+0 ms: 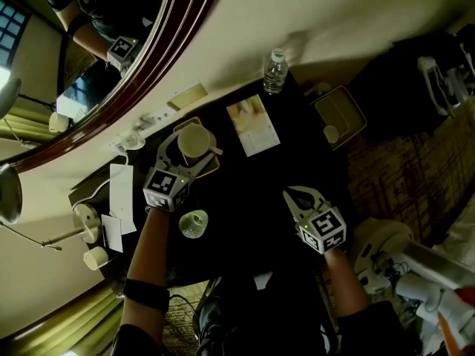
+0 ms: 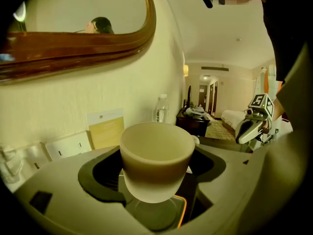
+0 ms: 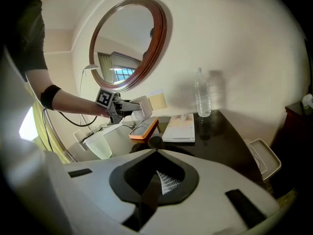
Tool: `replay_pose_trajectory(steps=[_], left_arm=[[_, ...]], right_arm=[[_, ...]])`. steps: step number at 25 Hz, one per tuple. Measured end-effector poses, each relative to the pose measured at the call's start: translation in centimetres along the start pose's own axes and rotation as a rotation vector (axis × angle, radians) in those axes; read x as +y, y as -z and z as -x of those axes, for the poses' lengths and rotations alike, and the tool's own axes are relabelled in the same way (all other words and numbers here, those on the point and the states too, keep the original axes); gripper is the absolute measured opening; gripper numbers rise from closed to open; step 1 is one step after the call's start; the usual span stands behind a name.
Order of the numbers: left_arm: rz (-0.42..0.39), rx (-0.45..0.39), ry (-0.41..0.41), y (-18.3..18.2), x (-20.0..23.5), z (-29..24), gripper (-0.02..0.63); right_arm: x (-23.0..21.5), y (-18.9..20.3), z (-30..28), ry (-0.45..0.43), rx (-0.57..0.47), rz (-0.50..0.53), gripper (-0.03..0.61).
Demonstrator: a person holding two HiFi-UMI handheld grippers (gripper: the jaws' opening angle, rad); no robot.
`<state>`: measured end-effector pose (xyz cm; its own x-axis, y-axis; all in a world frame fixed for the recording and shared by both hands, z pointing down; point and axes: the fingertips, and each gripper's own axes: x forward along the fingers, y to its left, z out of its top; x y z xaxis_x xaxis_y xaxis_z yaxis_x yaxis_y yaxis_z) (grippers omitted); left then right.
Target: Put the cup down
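Cup (image 2: 156, 158): upright, mouth up, carried between the jaws of the left gripper (image 1: 188, 153). The jaws stand wide but closed against its sides.

Position: the cup hangs over the orange-rimmed tray (image 3: 145, 127), which lies at the wall-side edge of the dark desk (image 1: 252, 191), toward its left end. From the left gripper view I judge the base clear of the tray, though the dim light makes the gap hard to confirm.

Governing relation: the tray sits directly beneath the cup, so I expect a straight descent with the cup's axis kept vertical.

Right gripper (image 1: 297, 195): jaws together, holding nothing, near the desk's front edge and well apart from the cup.

Glass tumbler (image 1: 194, 223): stands beside the left gripper, toward the front edge.
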<state>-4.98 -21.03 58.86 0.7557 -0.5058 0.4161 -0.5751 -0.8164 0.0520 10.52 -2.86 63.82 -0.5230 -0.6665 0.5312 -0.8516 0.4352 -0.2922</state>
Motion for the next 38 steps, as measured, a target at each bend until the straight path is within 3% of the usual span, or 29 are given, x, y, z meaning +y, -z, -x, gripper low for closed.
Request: replay_pose_trajectory(steps=[13,19,26,38], left_arm=[[0.074,0.002,-0.078,-1.0,-10.8,1.1,0.413],[0.073,0.007,-0.148,1.9,-13.7,1.0,0.413],[0.131,0.045,-0.236,5.3,-16.6,0.2,0.413],[0.148,0.118,-0.245,10.4,-18.4,-0.7,0.414]], right_arm=[[-2.1,-4.5,2.2,-0.106,0.015,0.111,0.011],[-3.4,-5.7,2.0,-0.154,0.042,0.171,0.011],[-3.5,-6.5,2.1,-0.212,0.084,0.221,0.011],[-4.2,-6.8,2.0,-0.227,0.095,0.218,0.011]])
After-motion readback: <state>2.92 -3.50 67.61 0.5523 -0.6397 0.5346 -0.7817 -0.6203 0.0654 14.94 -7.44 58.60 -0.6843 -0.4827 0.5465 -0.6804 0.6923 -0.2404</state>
